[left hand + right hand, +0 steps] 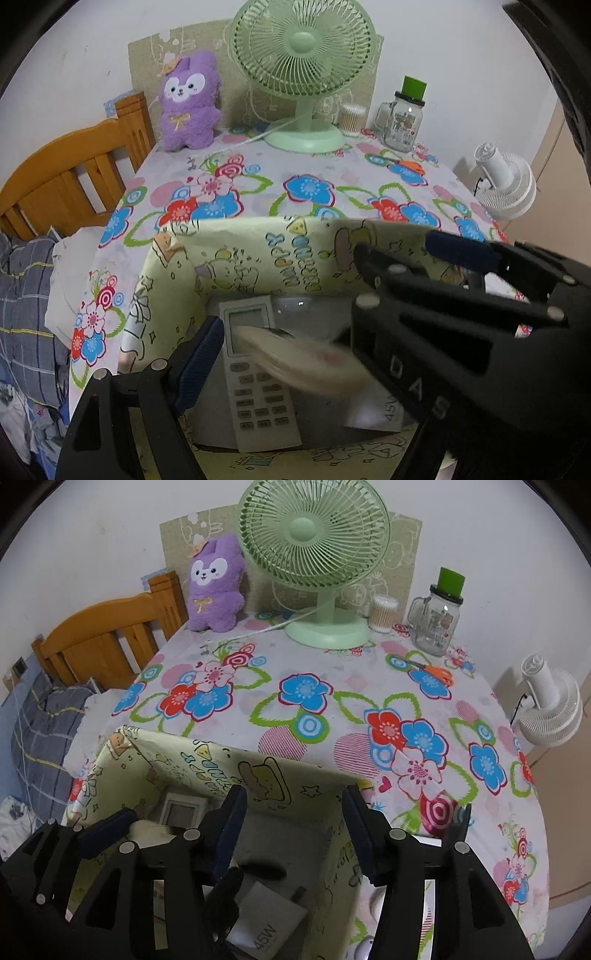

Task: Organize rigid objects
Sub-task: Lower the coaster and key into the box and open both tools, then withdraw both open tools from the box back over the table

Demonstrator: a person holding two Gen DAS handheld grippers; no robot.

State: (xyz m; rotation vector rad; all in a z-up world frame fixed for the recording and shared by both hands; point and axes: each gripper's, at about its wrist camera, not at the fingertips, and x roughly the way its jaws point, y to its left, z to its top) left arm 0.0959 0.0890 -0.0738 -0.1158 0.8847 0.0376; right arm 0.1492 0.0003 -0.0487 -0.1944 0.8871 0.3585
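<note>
Left wrist view shows the left gripper (321, 288) spread wide over the cartoon-print box (258, 243) at lower centre, a remote control (258, 376) lying inside under a blurred pale object (306, 362), perhaps mid-fall. Right gripper (295, 827) hangs apart above the box's charger (266, 926), gripping nothing.

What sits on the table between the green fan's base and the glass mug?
A clear tub of cotton swabs stands between the green fan and the glass mug; both wrist views show it.
</note>
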